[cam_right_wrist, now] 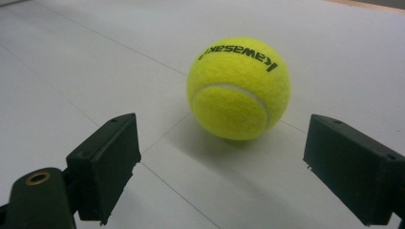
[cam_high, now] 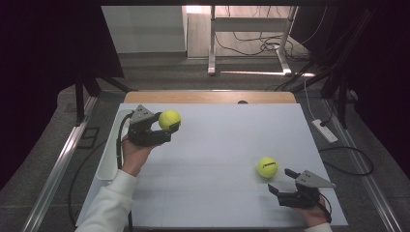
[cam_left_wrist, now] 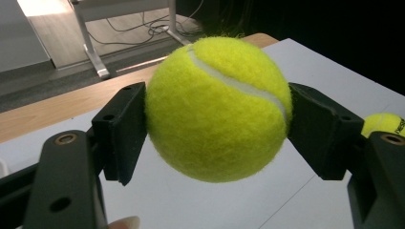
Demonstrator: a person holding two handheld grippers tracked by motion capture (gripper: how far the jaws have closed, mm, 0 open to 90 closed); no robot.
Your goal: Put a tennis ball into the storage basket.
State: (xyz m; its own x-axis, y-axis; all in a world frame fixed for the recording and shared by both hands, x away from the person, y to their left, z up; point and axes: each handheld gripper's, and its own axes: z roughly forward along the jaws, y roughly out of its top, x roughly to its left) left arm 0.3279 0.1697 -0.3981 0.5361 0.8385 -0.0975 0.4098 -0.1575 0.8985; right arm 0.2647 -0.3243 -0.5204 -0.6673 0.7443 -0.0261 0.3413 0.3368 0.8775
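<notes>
**Two tennis balls, one held and one on the table**

A person at a white table (cam_high: 217, 145) holds a black two-jaw gripper in each hand. The left gripper (cam_high: 164, 126), at the far left of the table, is clamped on a yellow tennis ball (cam_high: 169, 119). In the left gripper view, both jaws press on opposite sides of this held ball (cam_left_wrist: 217, 109), and it seems to be lifted off the surface, though how high is hard to judge.

The right gripper (cam_high: 283, 181) sits at the near right with its jaws spread wide and nothing between them. A second tennis ball (cam_high: 267, 167) rests on the table just beyond its fingertips, near but not touching. The right gripper view shows black lettering across that ball (cam_right_wrist: 239, 88), upside down. The two balls lie well apart.
</notes>
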